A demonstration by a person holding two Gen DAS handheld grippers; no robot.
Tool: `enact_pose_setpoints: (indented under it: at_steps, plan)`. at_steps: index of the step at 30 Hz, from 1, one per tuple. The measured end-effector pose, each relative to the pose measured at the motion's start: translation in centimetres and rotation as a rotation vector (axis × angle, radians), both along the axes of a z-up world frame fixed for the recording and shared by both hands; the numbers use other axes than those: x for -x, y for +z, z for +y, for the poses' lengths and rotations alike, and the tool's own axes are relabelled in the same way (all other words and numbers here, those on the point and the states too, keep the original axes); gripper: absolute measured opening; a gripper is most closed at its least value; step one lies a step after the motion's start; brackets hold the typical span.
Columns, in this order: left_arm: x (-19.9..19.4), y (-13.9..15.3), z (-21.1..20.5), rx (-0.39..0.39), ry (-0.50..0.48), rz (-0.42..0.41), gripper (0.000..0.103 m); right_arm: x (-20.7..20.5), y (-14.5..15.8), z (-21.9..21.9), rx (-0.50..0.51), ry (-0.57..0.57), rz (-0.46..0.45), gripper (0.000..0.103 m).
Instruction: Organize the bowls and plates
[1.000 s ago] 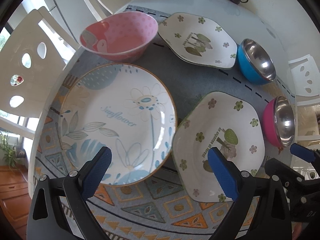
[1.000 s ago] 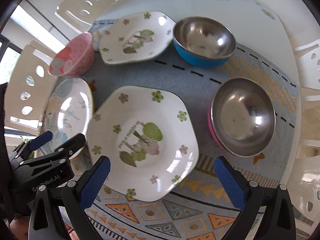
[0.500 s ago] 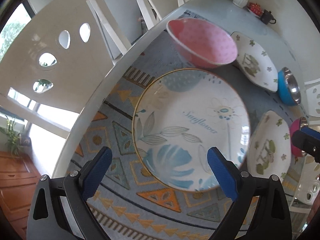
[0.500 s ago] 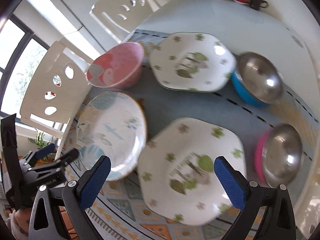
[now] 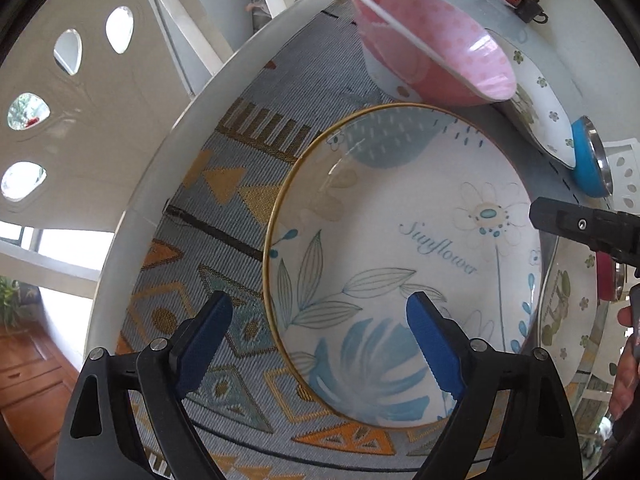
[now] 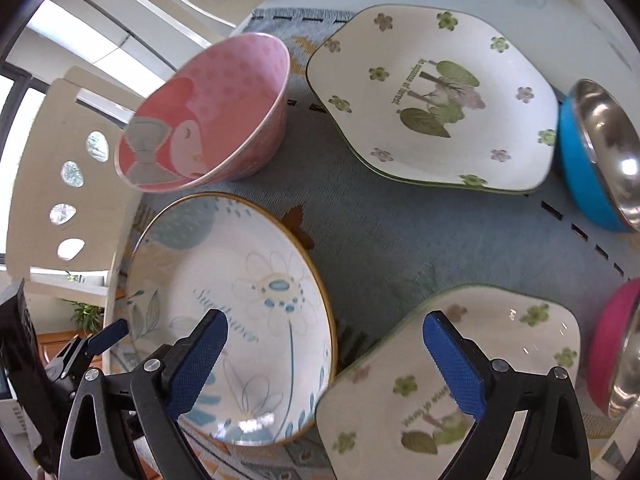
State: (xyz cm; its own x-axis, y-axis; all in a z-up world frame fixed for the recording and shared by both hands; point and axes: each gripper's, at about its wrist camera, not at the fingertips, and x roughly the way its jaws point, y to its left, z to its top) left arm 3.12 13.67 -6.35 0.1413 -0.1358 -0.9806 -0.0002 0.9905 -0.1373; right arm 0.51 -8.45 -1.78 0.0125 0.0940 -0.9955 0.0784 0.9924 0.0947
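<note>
A round "Sunflower" plate (image 5: 400,220) with a gold rim lies on the patterned mat. My left gripper (image 5: 316,304) points down at it, with the plate's left rim between the jaws. The jaws are closing and the pads do not touch the plate. My right gripper (image 6: 325,322) hangs open above the gap between the round plate (image 6: 240,300) and the near flower plate (image 6: 500,360); nothing is held. A pink bowl (image 6: 208,112) stands behind the round plate. A second flower plate (image 6: 440,100) lies further back.
A blue steel-lined bowl (image 6: 588,148) and a magenta one (image 6: 612,340) stand at the right. The left gripper's frame (image 6: 80,352) shows at the lower left. The table edge (image 5: 132,208) and a white chair (image 5: 80,100) lie close on the left. A small teapot (image 5: 530,8) stands far back.
Both grippers have moved left and come lower. The left one went from over both plates to the round plate's left rim, jaws slightly narrower. The right one left the near flower plate's middle.
</note>
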Motion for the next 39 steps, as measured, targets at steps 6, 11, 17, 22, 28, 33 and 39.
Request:
enact_pose_setpoints:
  at_steps: [6,11,17,22,28,33,39]
  plan:
    - [-1.5,-0.9,0.1,-0.002,0.01,0.021,0.088,-1.2,0.4,1.3,0.007,0.036,-0.016,0.101]
    - [-2.1,-1.2,0.2,0.002,0.012,0.029,0.085,-1.9,-1.7,2.4,-0.024,0.056,0.035,0.089]
    - [-1.5,-1.0,0.2,-0.02,0.011,-0.007,0.07,-2.0,-3.6,2.7,-0.123,0.045,0.062,0.075]
    - [-1.5,-0.5,0.8,0.017,0.036,-0.023,0.045,-1.7,-3.7,3.8,-0.084,0.106,0.067,0.074]
    - [-0.7,-0.4,0.1,0.018,0.003,-0.033,0.041,-0.9,-3.8,5.4,-0.06,0.18,0.088,0.075]
    - [0.9,-0.5,0.5,0.006,0.015,-0.025,0.042,0.3,-4.4,7.4,-0.042,0.223,0.104,0.076]
    - [3.5,-1.3,1.4,-0.002,0.036,-0.012,0.042,1.8,-4.6,8.4,-0.068,0.228,0.124,0.076]
